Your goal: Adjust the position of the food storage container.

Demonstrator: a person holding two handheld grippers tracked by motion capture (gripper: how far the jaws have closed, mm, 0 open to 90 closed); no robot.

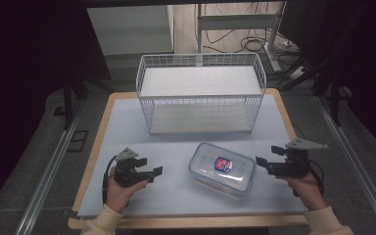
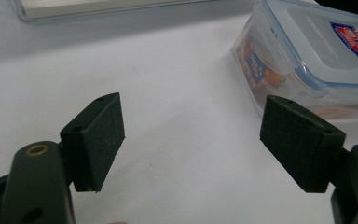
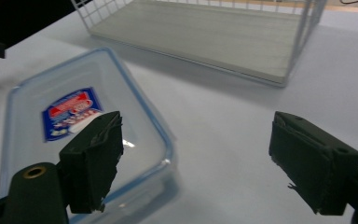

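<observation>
The clear lidded container [image 1: 221, 169] lies flat on the table [image 1: 127, 122], just in front of the white wire basket [image 1: 200, 93]. The left gripper [image 1: 149, 172] hovers to the container's left and the right gripper [image 1: 267, 159] to its right, both with jaws spread and nothing between them, probably lined up to take it from both ends.

Glossy clear plastic box [image 1: 221, 166]
</observation>
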